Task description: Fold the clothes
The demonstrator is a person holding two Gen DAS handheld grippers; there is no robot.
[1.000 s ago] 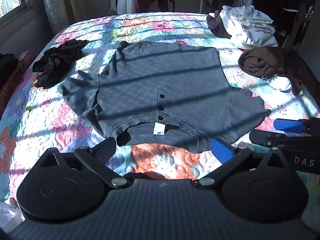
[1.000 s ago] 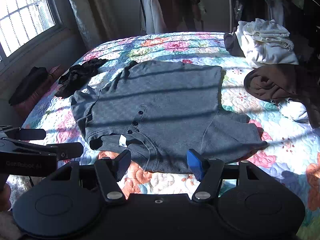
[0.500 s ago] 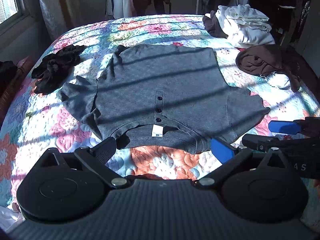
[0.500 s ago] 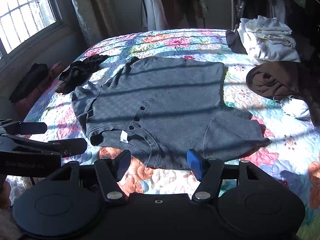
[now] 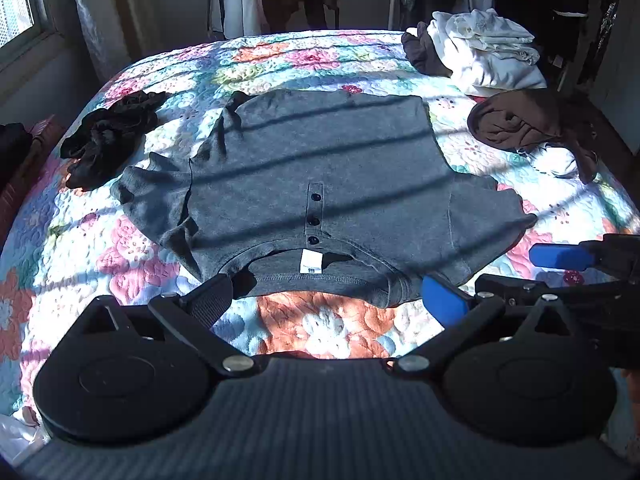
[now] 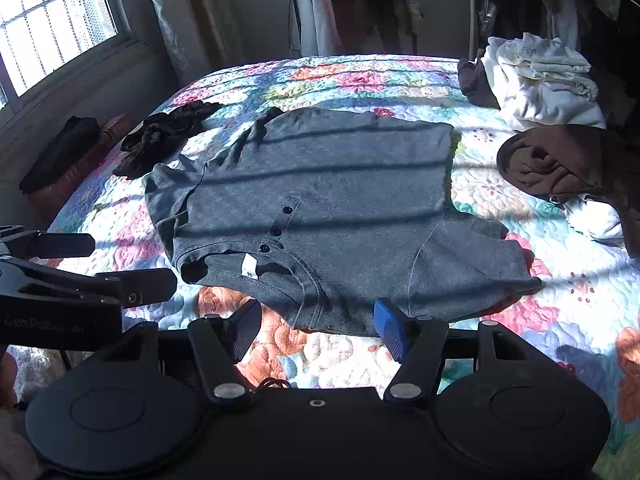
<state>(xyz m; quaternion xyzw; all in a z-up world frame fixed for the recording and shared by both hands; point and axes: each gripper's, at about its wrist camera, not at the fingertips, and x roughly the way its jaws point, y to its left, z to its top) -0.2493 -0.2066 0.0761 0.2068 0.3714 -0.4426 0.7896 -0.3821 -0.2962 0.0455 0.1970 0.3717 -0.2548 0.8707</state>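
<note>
1. Across the room's middle, the bed point(image 5: 132, 248) carries everything, covered by a flowered quilt point(image 6: 352, 76) striped with sunlight and window shadow.
2. Flat on the quilt lies the grey shirt point(image 5: 328, 184), front up, collar toward the cameras and hem toward the far end; both short sleeves are spread out to the sides, and the left one is a little rumpled.
3. At the far right corner sits a pile of white clothes point(image 5: 492, 52), with a dark piece tucked against its left side.
4. Nearer on the right edge lies a brown garment point(image 6: 560, 164), bunched up, partly over something white; it is apart from the shirt.
5. On the left side a crumpled black garment point(image 5: 108, 136) rests near the shirt's left sleeve without touching it.
6. Low over the near edge of the bed, the left gripper point(image 5: 326, 296) hangs with its fingers spread wide, framing the collar; whether either fingertip touches the shirt is unclear.
7. Just to its right, the right gripper point(image 6: 316, 326) is also spread wide and holds nothing, its tips at the shirt's near edge by the right shoulder.
8. Down the shirt's chest runs a short placket with three dark buttons point(image 5: 314, 220).
9. Inside the collar shows a small white label point(image 6: 249, 266).
</note>
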